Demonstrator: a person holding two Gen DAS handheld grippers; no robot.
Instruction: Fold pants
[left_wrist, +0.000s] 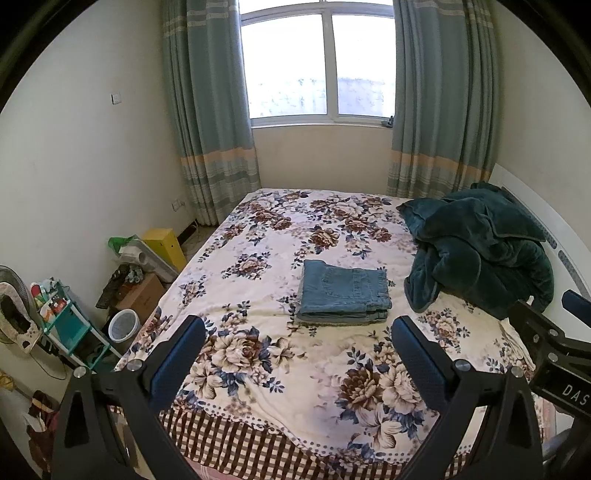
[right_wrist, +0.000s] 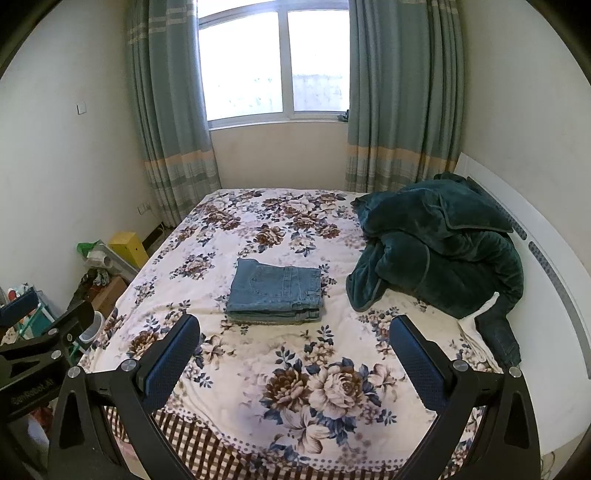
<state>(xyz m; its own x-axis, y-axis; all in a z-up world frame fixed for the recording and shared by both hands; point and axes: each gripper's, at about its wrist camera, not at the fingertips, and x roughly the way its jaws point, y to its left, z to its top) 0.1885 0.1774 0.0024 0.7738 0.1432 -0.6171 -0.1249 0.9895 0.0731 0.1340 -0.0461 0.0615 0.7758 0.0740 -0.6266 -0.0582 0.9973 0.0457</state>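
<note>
Nearest the cameras, the left gripper (left_wrist: 298, 334) and right gripper (right_wrist: 294, 332) are held wide apart and empty above the bed's (left_wrist: 258, 387) near edge. Ahead of both, well apart from them, the folded jeans (left_wrist: 345, 291) are seen lying flat, long axis crosswise; neither gripper can be judged nearer. Beyond, a green blanket (right_wrist: 439, 254) is heaped. No containers are involved.

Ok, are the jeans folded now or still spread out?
Folded. The jeans lie as a compact rectangular stack on the floral bedspread, layered edges showing along the near side, back pocket on top. Neither gripper touches them.
</note>
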